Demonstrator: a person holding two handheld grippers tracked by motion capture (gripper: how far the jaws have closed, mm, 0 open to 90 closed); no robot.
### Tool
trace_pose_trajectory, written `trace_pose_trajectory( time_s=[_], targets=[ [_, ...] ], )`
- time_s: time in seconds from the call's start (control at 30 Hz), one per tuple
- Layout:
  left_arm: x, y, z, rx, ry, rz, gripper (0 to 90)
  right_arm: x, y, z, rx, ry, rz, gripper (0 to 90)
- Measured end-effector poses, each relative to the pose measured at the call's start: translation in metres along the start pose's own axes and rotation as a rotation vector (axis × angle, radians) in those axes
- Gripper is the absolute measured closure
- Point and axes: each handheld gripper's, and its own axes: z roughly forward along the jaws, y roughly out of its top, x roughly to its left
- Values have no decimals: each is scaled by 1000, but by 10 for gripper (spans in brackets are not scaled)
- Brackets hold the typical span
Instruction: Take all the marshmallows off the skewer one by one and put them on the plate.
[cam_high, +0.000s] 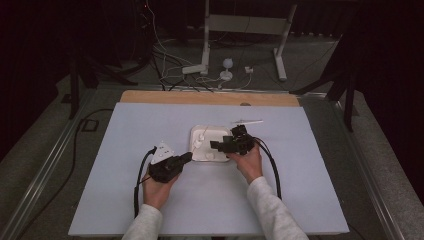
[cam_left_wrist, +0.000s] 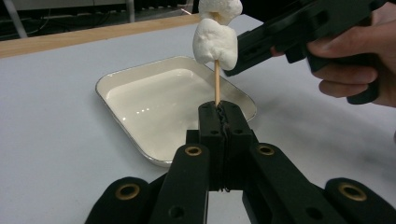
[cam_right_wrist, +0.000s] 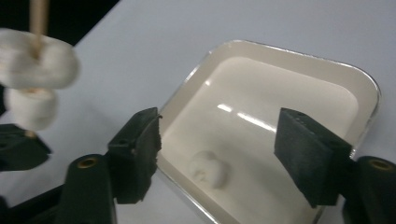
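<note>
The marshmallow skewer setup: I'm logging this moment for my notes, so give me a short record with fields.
left gripper: shut on the skewer, held upright
skewer load: two marshmallows threaded on it
right gripper: jaws open, nothing between the pads, above the tray
tray: white, on the table, one loose marshmallow inside

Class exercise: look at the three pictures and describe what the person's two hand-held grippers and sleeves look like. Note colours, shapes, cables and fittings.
Both are black. The left hand-held gripper carries a pale grey three-cornered plate on top, and a black cable trails from it. The right hand-held gripper trails black cables too. Brass-coloured rings sit in the jaw arms, and the jaws end in blocky black pads. The sleeves are light grey.
</note>
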Motion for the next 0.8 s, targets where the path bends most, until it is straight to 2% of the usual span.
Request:
trace_pose_trajectory(
  time_s=[0.03,0.2,0.37,0.6,0.63,0.8],
  targets=[
    [0,0,0,0,0,0,900,0,0,0,0,0,0,297],
    [0,0,0,2,3,-2,900,5,2,-12,-45,67,15,257],
    [1,0,1,3,6,-5,900,10,4,-19,-66,107,17,231],
    [-1,-1,2,6,4,-3,900,15,4,-23,-69,160,20,224],
    [-1,-1,2,7,2,-2,900,17,4,-22,-68,180,21,224],
    [-2,0,2,-3,-13,-6,900,22,4,-20,-66,225,26,249]
  ],
)
